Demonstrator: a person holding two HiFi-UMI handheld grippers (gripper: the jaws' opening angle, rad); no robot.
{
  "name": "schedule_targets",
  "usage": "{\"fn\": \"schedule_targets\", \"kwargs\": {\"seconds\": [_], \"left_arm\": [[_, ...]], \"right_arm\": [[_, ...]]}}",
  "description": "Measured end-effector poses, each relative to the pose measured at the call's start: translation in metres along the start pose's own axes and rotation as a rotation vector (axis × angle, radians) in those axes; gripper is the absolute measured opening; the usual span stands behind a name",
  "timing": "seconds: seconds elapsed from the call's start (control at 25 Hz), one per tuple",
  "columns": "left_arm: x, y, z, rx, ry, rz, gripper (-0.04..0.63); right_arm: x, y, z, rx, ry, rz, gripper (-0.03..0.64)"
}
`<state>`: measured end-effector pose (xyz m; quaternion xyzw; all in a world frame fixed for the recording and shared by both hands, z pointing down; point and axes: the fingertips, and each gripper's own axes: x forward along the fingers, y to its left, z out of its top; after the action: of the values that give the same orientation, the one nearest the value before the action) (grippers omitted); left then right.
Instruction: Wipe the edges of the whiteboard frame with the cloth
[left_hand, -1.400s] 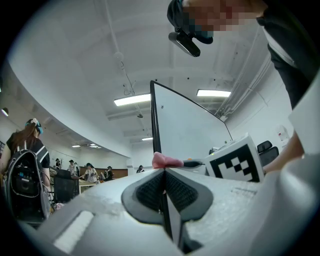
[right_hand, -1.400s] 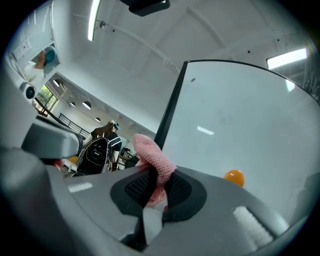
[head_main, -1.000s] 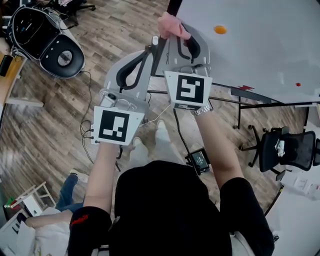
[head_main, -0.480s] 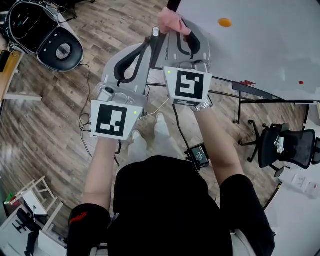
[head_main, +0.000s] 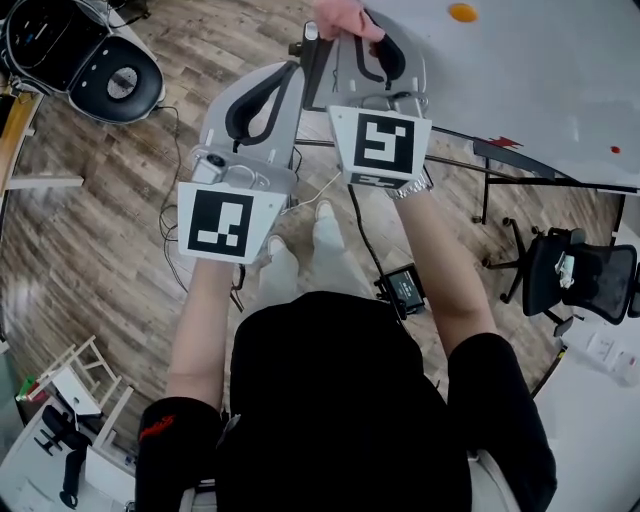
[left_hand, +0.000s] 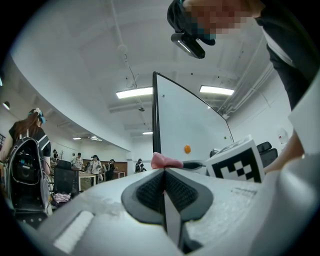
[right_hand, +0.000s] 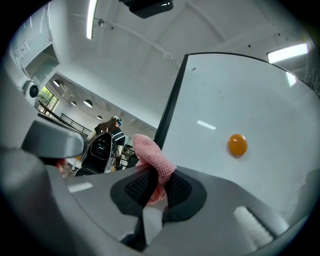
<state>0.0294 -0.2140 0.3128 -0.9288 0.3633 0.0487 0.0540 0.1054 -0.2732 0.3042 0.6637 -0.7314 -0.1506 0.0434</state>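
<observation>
The whiteboard (head_main: 540, 80) stands on a wood floor (head_main: 90, 230), and its black frame (right_hand: 169, 110) runs up the left edge. The right gripper (right_hand: 156, 182) is clamped on the pink cloth (right_hand: 152, 155). The cloth bulges out past the 2 jaws and sits at that left edge of the frame, though contact cannot be confirmed. Just beside it, the left gripper (left_hand: 164, 187) has its jaws pressed together with nothing between them. 1 orange magnet (right_hand: 237, 144) sits on the board, inward from that left edge.
</observation>
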Motion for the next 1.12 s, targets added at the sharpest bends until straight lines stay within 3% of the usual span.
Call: {"fn": "schedule_targets", "kwargs": {"seconds": [1.12], "left_arm": [[-0.005, 0.001, -0.036, -0.047, 0.031, 0.003, 0.002]], "right_arm": [[-0.001, 0.017, -0.054, 0.005, 0.09, 0.021, 0.032]]}}
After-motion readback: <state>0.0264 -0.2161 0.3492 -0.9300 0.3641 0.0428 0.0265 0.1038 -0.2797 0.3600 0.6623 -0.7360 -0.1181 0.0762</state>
